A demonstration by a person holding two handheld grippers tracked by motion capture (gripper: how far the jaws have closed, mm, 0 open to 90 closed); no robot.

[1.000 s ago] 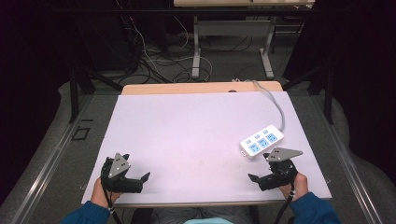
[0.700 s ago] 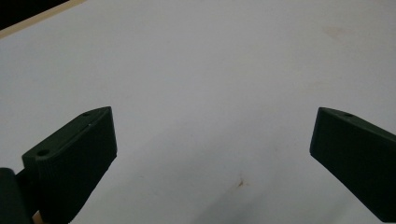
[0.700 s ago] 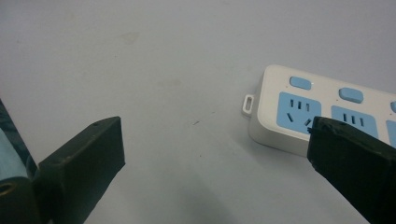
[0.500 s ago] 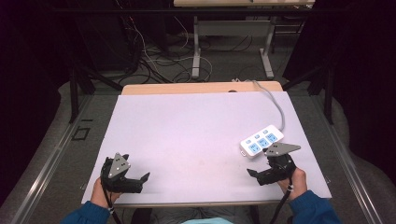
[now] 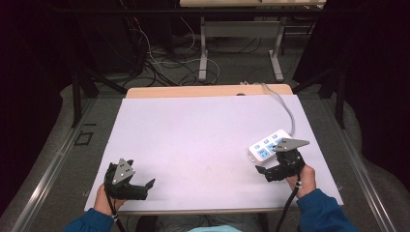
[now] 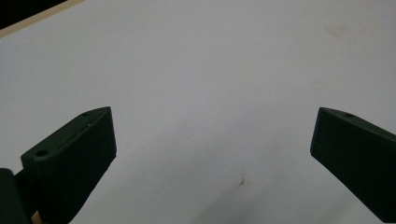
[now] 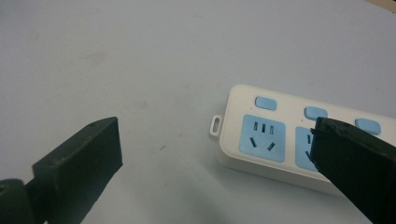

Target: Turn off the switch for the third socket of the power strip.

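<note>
Edging nearer the power strip (image 5: 269, 145), the right tool (image 5: 271, 170) is gaping empty — the left tool (image 5: 140, 187) too — and needs squaring up before closing.

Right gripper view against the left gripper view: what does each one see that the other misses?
The right gripper view has a white power strip with blue sockets and switches, partly behind one jaw of the right gripper. The left gripper view has a strip of wooden table edge at its top corner. Both share wide-open black jaws, as on the left gripper, over the white tabletop.
</note>
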